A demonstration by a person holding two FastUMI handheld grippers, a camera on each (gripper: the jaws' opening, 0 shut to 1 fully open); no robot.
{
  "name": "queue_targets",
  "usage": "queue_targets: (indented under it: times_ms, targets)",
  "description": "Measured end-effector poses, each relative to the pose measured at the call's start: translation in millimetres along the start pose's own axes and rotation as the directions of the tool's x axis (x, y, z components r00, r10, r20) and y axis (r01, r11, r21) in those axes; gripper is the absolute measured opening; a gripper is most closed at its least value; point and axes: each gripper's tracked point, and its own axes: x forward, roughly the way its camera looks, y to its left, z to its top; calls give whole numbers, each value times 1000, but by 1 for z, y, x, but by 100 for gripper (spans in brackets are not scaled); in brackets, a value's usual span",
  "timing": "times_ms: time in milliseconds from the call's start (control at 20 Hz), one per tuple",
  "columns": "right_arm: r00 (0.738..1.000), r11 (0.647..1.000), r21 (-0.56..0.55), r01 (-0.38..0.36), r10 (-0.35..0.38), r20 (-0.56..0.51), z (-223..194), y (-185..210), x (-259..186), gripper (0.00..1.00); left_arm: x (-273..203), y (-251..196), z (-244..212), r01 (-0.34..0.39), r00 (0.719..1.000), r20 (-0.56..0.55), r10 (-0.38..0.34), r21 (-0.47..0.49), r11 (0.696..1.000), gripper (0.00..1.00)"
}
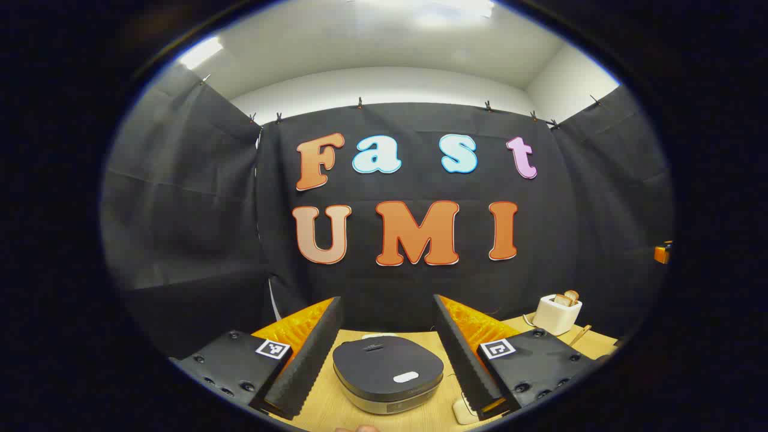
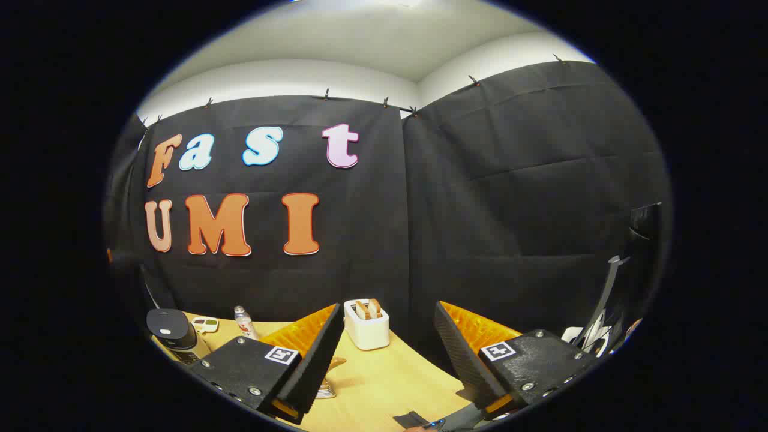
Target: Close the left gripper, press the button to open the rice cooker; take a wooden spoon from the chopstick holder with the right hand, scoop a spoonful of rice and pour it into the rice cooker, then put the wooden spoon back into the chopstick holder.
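On the wooden desk (image 1: 336, 414) the lidded cooker (image 1: 388, 373) sits between the spread fingers of the left gripper (image 1: 388, 354). The right gripper (image 2: 389, 354) gapes empty before a toaster (image 2: 366, 326).

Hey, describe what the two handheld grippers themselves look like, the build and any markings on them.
Both look alike. The left gripper has two long wedge-shaped jaws with ridged, saw-toothed inner faces, on black textured blocks fastened with screws. Each block carries a small square black-and-white tag. The right gripper has the same build and tags.
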Motion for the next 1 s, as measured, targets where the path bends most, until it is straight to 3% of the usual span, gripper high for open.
queue_targets:
  times_ms: [350,650,800,850,900,1000]
  targets:
    - [999,999,-18,-34,34,-18,-5,14,-1,95,-5,-15,1,4,1000,3,-4,-61,998,100]
    - [996,996,-26,-85,85,4,1,35,6,95,-12,2,12,-33,999,12,33,27,999,100]
    - [995,995,-9,-103,103,-11,-2,45,9,95,-12,9,17,-42,999,14,42,14,999,99]
    - [994,994,-3,-108,108,-14,-3,48,9,100,-11,11,18,-46,999,12,46,7,999,98]
    - [993,994,4,-113,114,-17,-2,50,9,95,-9,12,17,-49,999,5,49,3,999,98]
    - [992,992,7,-127,127,-12,-2,55,9,95,-11,11,14,-38,999,-3,38,-4,999,98]
